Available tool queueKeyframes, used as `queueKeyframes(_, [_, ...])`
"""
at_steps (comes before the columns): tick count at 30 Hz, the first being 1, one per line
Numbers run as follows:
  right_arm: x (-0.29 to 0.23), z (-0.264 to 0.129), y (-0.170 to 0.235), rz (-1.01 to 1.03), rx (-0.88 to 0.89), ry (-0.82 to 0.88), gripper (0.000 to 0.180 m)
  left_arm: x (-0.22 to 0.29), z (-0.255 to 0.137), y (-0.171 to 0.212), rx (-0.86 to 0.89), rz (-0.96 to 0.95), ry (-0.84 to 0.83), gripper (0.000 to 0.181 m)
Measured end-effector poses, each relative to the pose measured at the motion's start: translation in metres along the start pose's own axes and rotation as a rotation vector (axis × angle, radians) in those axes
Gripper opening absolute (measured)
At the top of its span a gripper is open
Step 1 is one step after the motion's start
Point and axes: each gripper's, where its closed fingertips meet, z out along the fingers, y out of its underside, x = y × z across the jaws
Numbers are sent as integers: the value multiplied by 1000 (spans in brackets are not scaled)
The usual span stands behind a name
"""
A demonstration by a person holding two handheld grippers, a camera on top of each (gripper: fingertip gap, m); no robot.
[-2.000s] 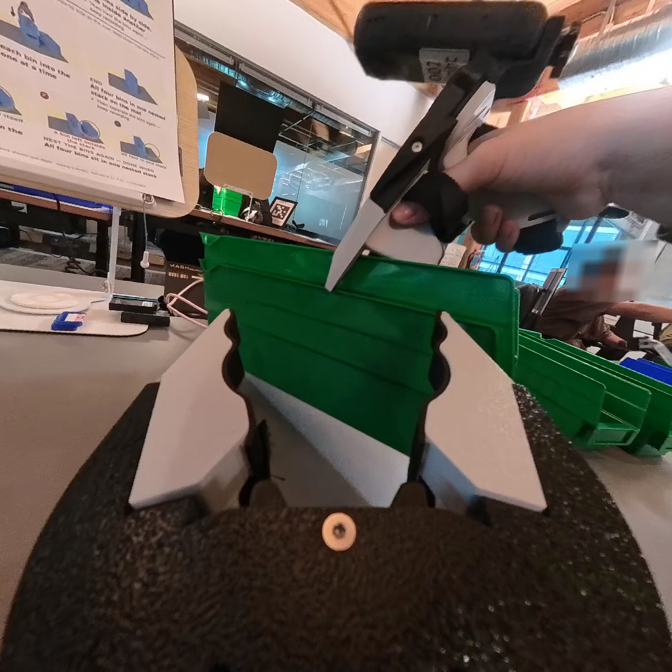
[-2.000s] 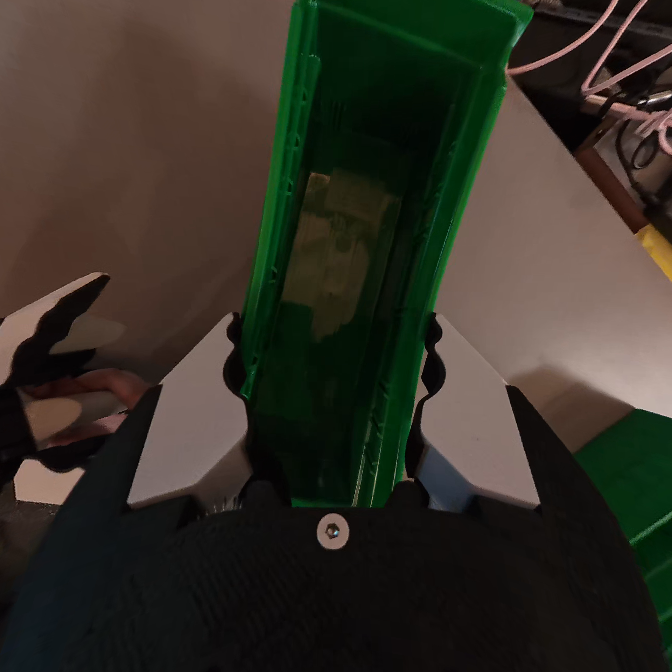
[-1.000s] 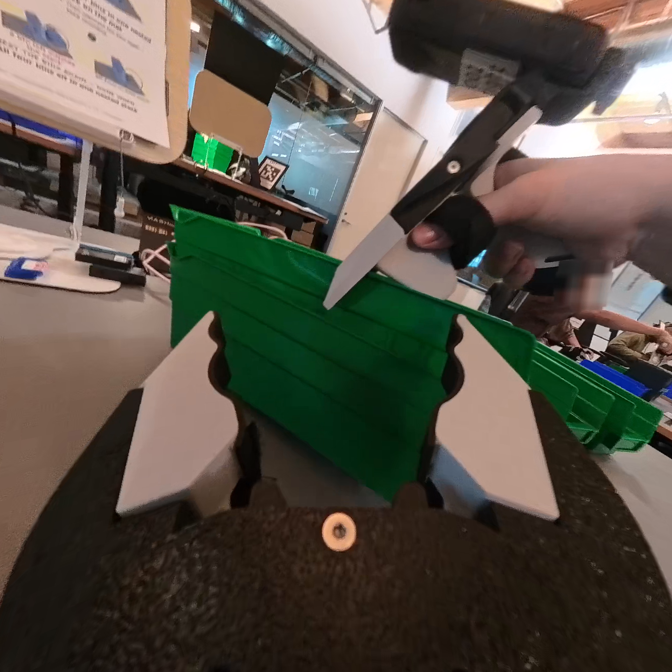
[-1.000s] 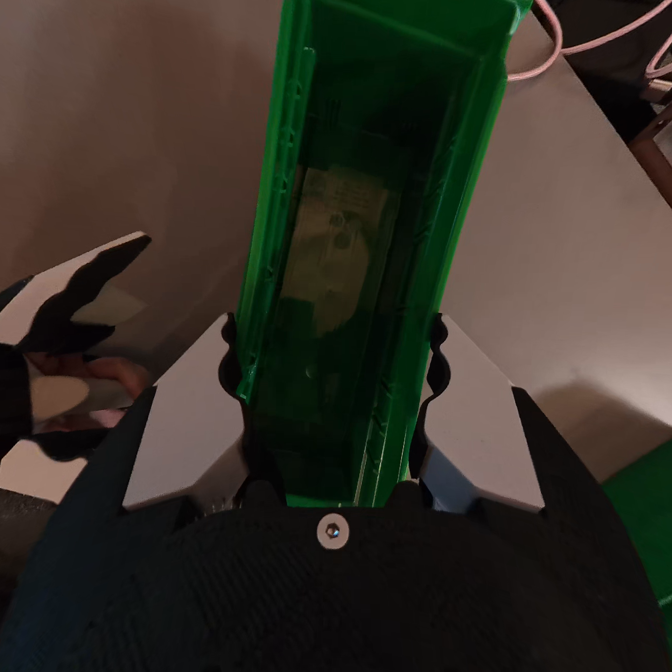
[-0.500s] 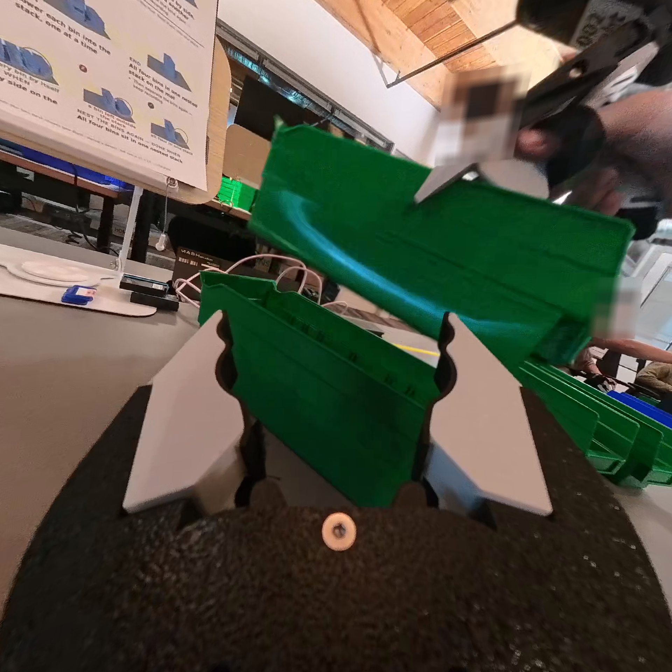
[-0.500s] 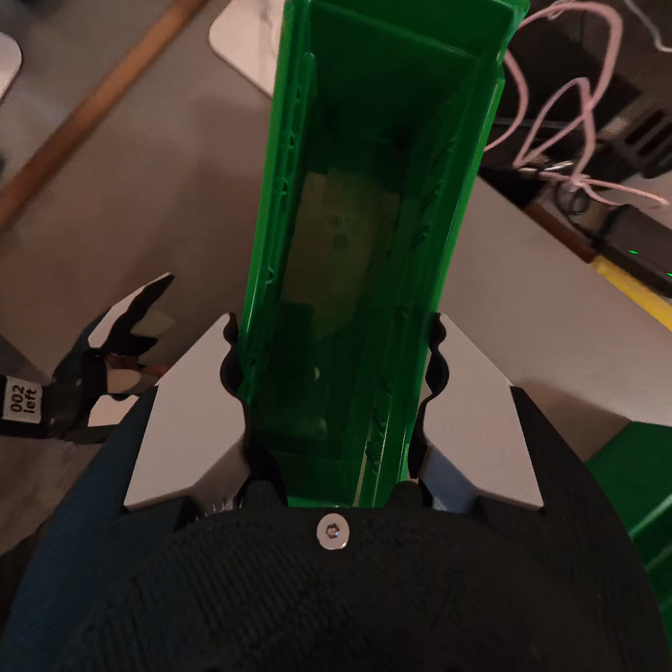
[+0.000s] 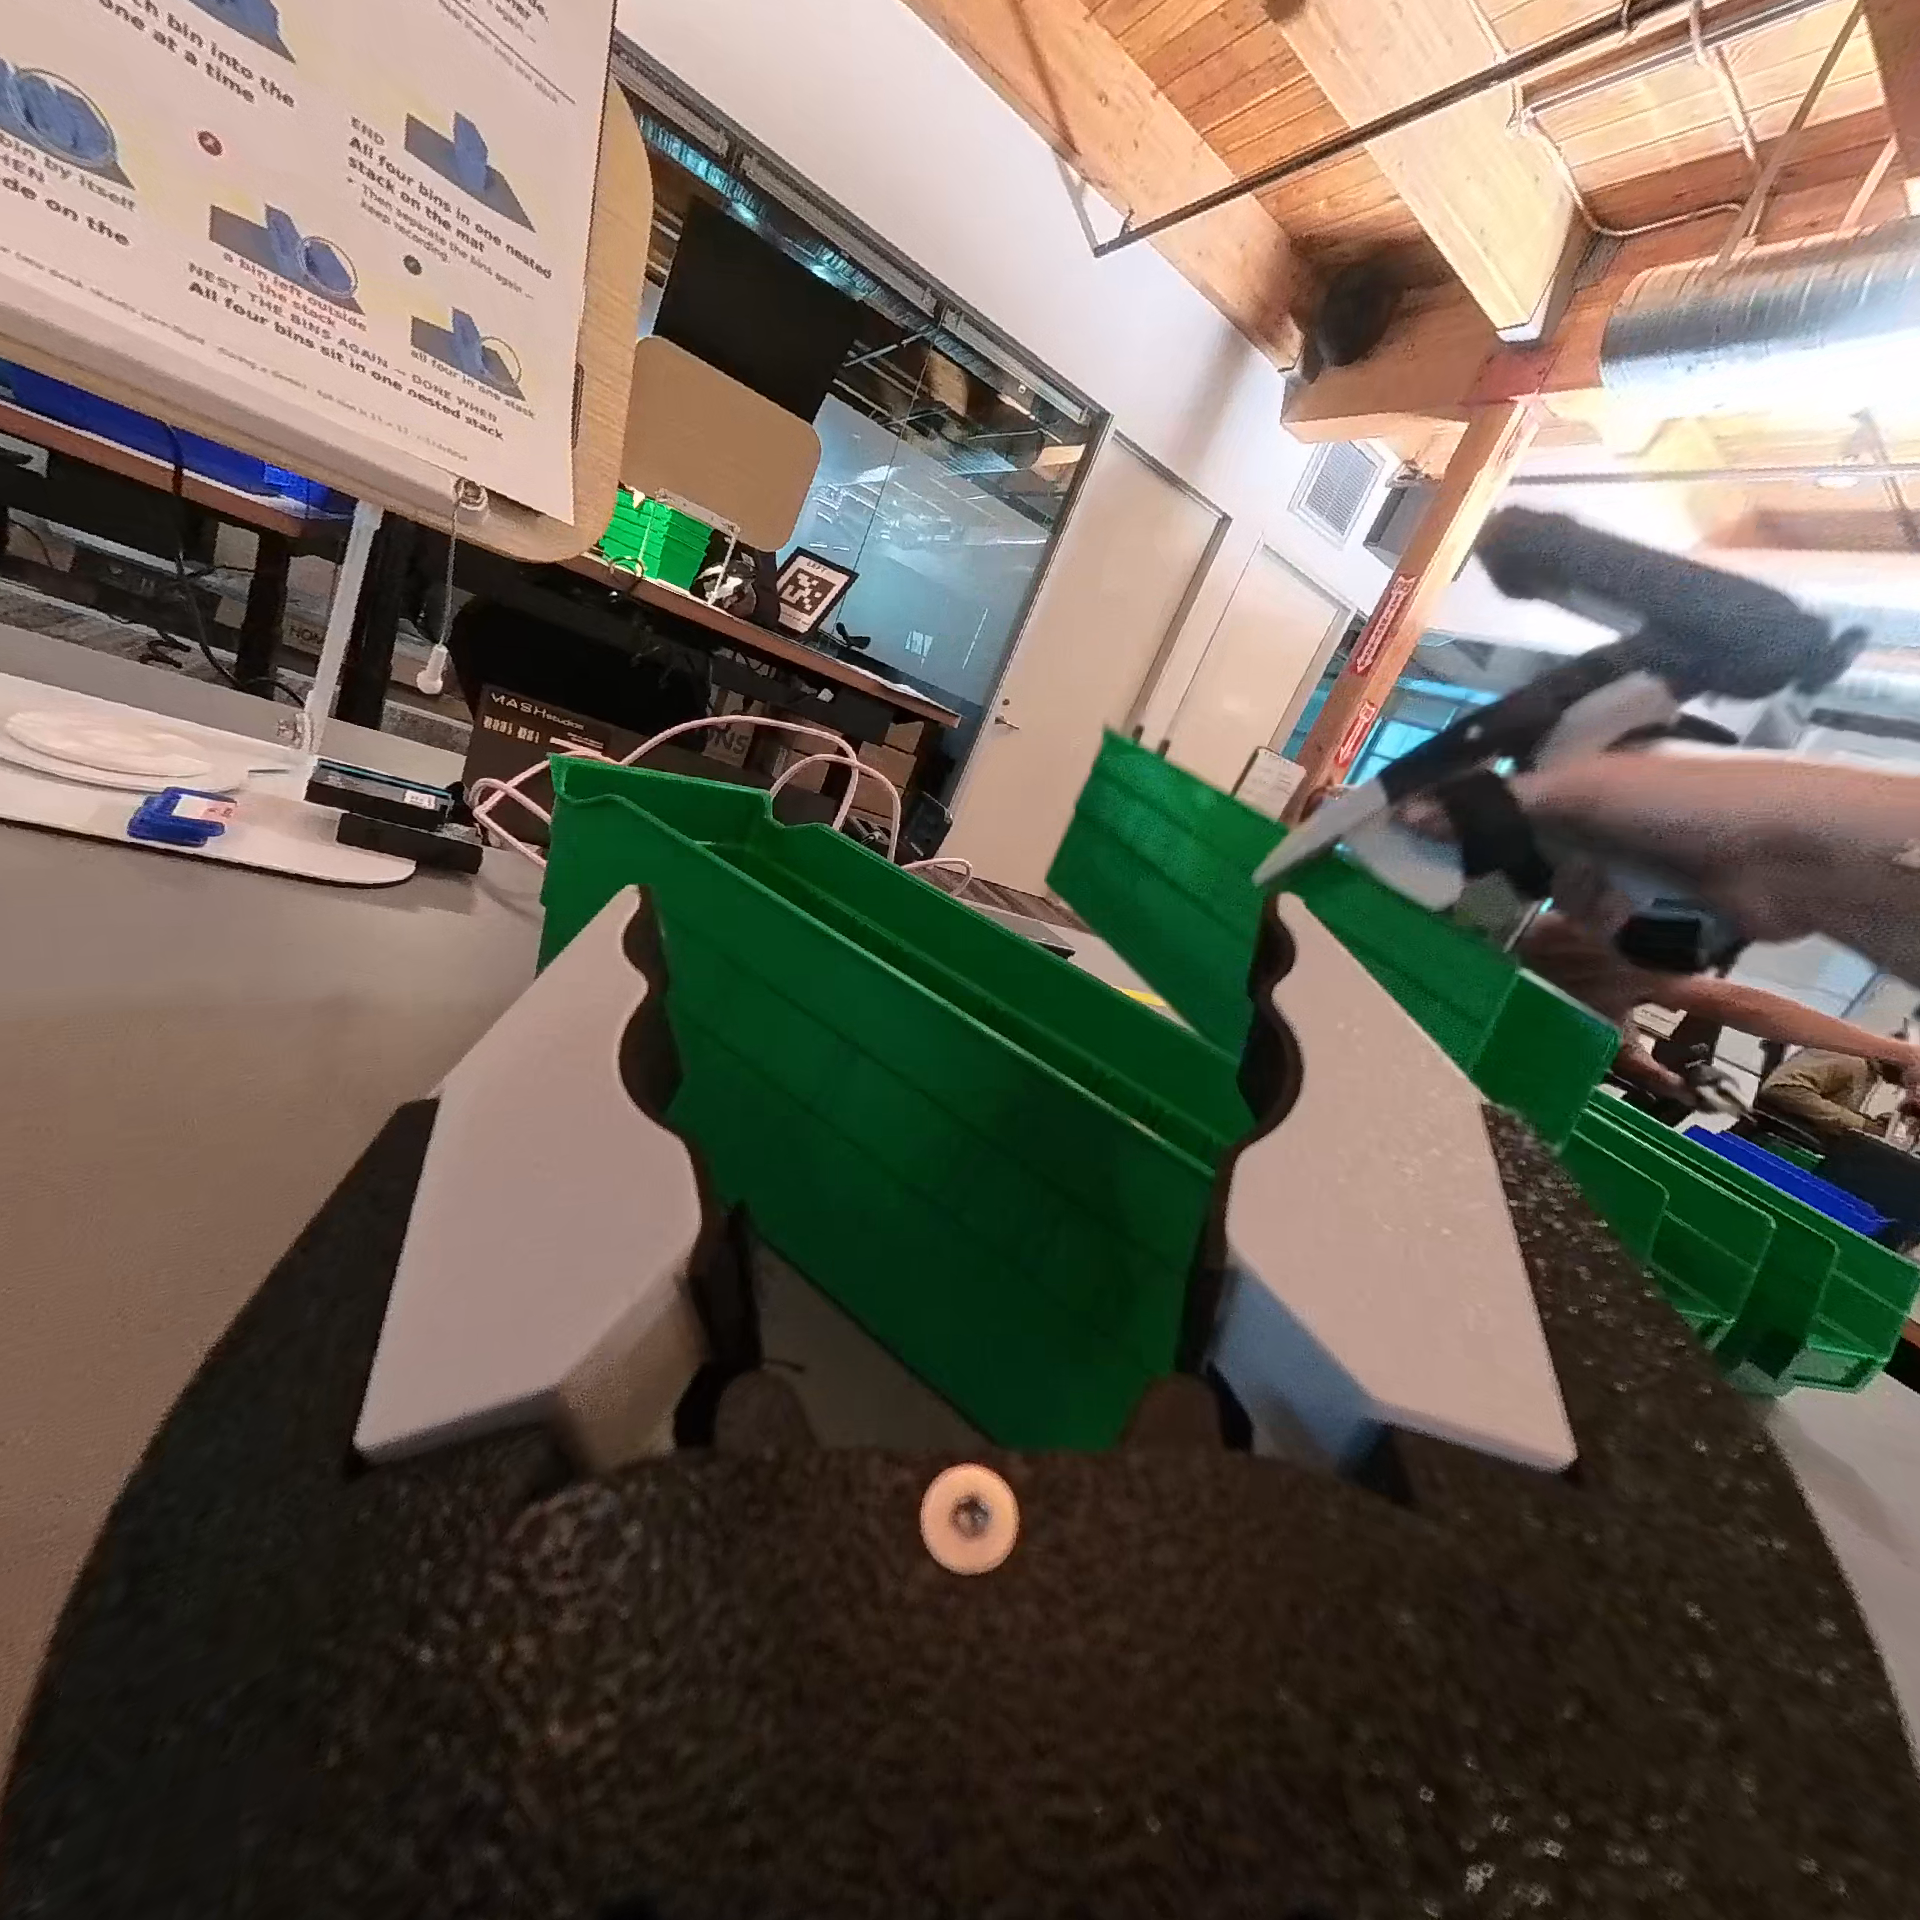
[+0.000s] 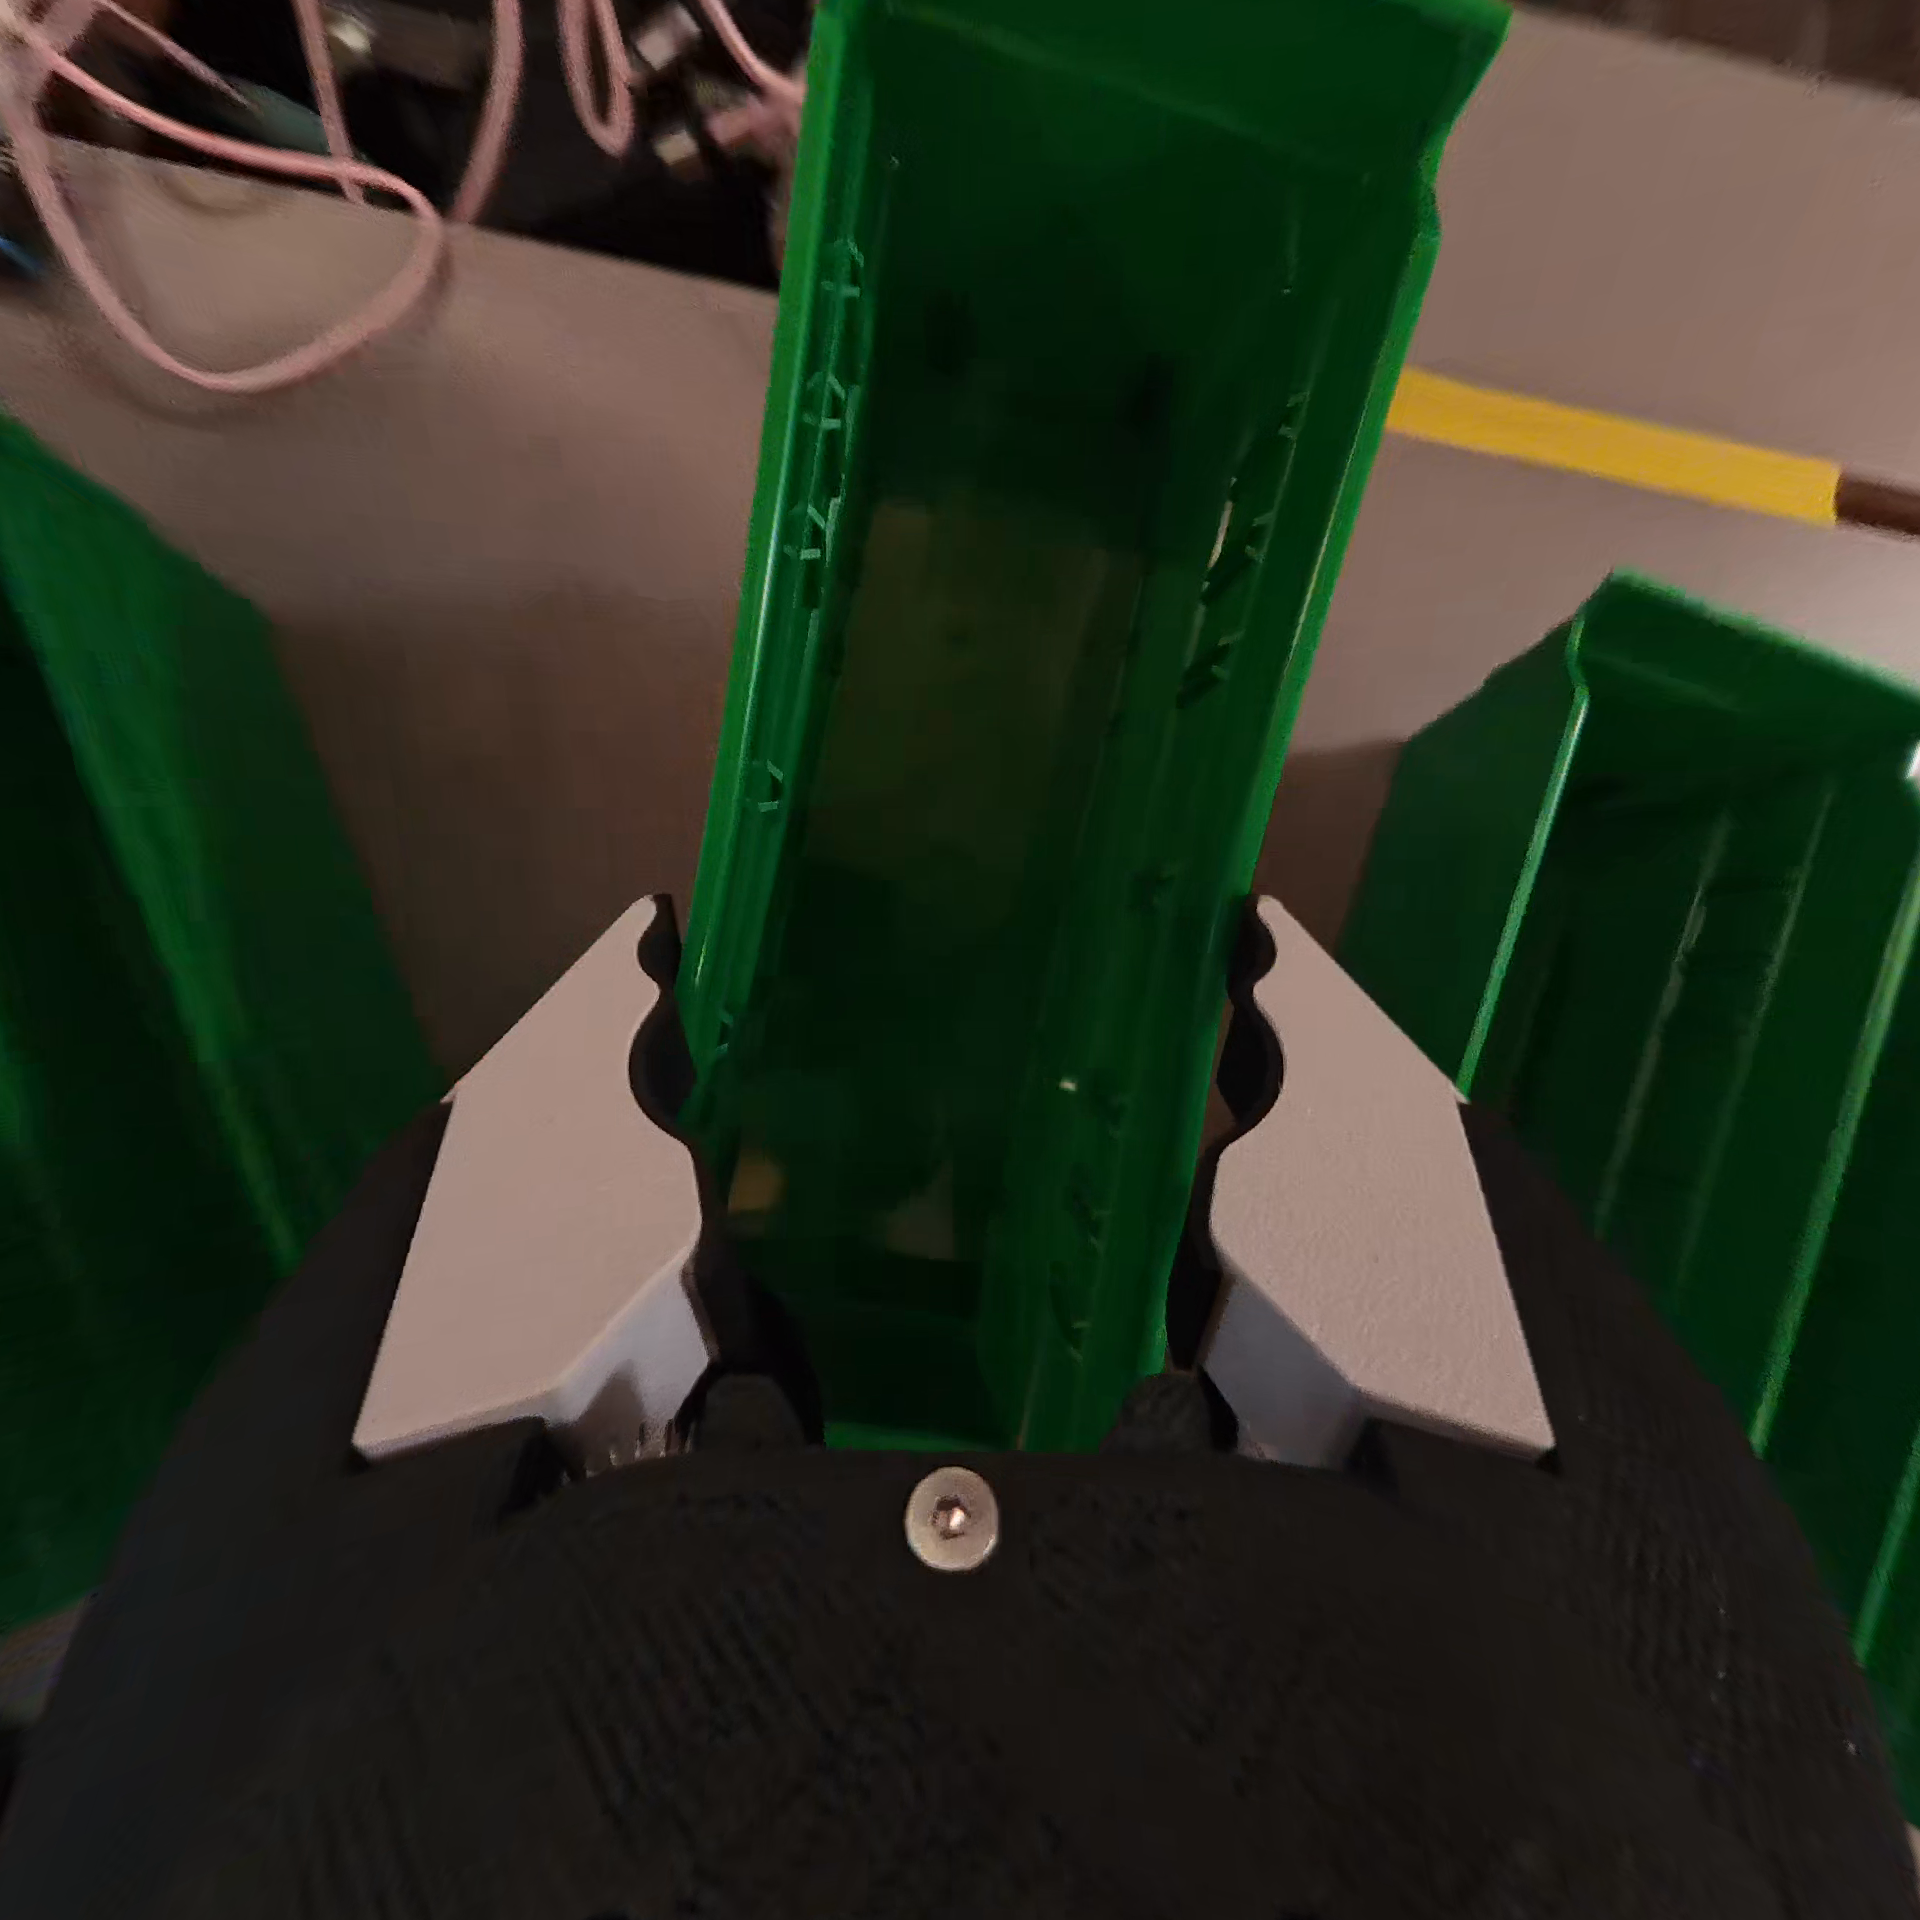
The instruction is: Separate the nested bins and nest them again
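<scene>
Your left gripper [image 7: 951, 1049] is spread wide around a green bin [image 7: 935, 1122] resting on the grey table [image 7: 208, 1039]. Your right gripper [image 8: 956, 1039] clamps a second green bin [image 8: 1039, 623] (lifted off the table), near the stacked bins [image 7: 1745, 1278].

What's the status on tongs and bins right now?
Left tongs open around one green bin on the table. Right tongs shut on second bin, airborne. Nothing blocking.

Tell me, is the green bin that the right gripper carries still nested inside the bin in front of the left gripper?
No. The carried bin hangs in the air, clear of the bin on the table.
</scene>
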Motion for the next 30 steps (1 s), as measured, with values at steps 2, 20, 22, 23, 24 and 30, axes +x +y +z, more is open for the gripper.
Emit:
queueKeyframes(2, [12, 18, 18, 27, -40, 19, 106, 0, 0, 0, -1, -1, 2, 110])
queueKeyframes(20, [-116, -18, 1, -240, 115, -533, 113, 0, 3, 5, -30, -5, 3, 110])
queueKeyframes(22, [-147, -13, 27, -328, 1, -616, 101, -1, 3, 4, -25, -10, -1, 109])
queueKeyframes(23, [-156, -6, 41, -373, -57, -612, 98, -2, 2, 4, -20, -15, -1, 109])
queueKeyframes(24, [-163, 1, 53, -415, -106, -600, 94, -3, 2, 3, -16, -21, -1, 109])
queueKeyframes(30, [-183, 34, 72, -396, -175, -534, 29, -3, 2, 2, -12, -31, 2, 109])
